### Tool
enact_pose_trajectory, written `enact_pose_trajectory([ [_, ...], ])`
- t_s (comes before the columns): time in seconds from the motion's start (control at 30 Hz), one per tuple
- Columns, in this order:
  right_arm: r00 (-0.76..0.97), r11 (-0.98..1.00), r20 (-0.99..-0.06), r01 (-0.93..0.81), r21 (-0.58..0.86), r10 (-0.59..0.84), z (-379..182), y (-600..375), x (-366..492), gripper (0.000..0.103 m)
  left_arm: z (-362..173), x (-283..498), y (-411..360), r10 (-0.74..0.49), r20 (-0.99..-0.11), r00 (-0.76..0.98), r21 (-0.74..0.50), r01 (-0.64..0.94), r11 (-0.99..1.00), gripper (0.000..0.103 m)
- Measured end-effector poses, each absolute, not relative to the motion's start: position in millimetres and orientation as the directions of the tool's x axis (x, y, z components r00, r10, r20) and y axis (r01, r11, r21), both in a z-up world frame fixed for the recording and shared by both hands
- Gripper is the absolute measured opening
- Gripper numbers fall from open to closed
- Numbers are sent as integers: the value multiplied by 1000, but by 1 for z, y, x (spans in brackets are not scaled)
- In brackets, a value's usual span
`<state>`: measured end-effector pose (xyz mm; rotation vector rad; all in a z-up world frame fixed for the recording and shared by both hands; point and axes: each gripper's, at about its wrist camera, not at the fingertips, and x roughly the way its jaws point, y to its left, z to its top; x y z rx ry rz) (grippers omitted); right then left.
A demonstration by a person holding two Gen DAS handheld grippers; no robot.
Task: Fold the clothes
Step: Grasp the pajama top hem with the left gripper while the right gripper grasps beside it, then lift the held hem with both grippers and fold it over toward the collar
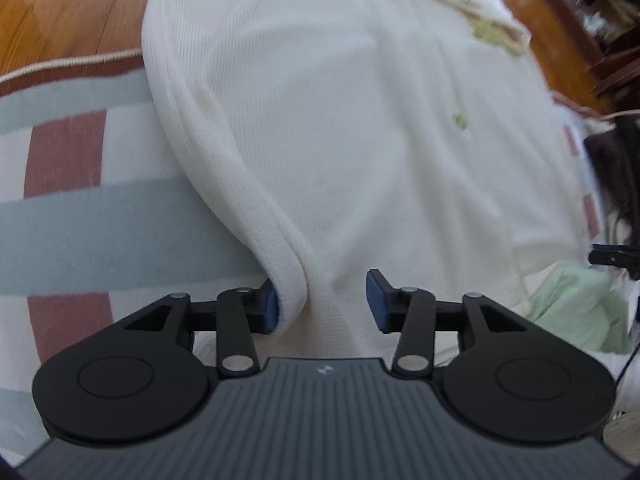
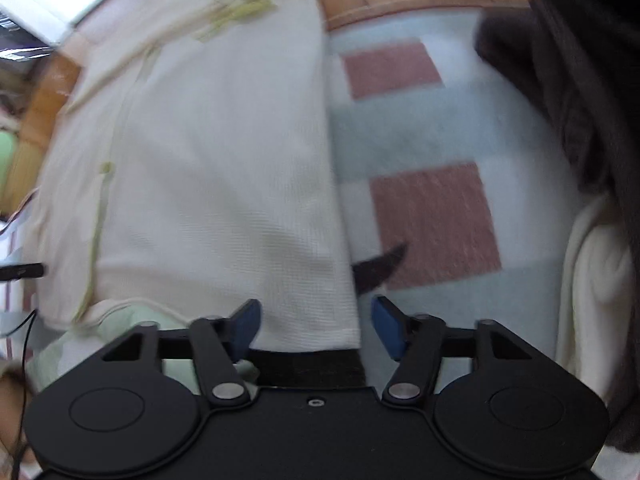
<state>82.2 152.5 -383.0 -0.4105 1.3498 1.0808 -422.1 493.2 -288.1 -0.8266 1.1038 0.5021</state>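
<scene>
A cream ribbed garment (image 1: 340, 132) with pale green trim lies spread on a checked rug (image 1: 80, 232). My left gripper (image 1: 325, 306) is open, its jaws wide apart around the garment's rolled left edge, which lies against the left pad. In the right wrist view the same garment (image 2: 208, 152) fills the left half, and my right gripper (image 2: 316, 330) is open around its near right corner. A light green cloth (image 1: 576, 312) lies under the garment's near edge and also shows in the right wrist view (image 2: 116, 328).
The rug (image 2: 432, 216) has pink, grey-blue and white blocks on a wooden floor (image 1: 60, 4). Dark clothing (image 2: 560, 92) lies at the right, a cream cloth (image 2: 588, 280) below it. Dark shelving (image 1: 600, 20) stands far right. Cables (image 2: 24, 328) run at the left.
</scene>
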Motion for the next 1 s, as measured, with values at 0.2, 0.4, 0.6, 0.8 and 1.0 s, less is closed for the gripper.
enact_pose_trajectory([
  [0.2,-225,445,-855,-776,447,468,-385,160,72,16,-298,-416,486,-135,-909,394,-392,-702,594,92],
  [0.4,-220,393,-813,-788,473,538,-372,205,77,9,-269,-419,496,-17,-863,505,-406,-674,617,8],
  [0.6,-196,269,-720,-837,477,666,-304,266,78,9,-226,-367,535,96,-791,604,-420,-651,632,8],
  [0.8,-122,296,-757,-871,392,642,-312,289,73,9,-282,-358,526,18,-849,528,-446,-734,513,12],
  [1.0,-207,403,-785,-766,501,584,-364,269,79,16,-306,-371,529,-105,-843,528,-520,-746,417,31],
])
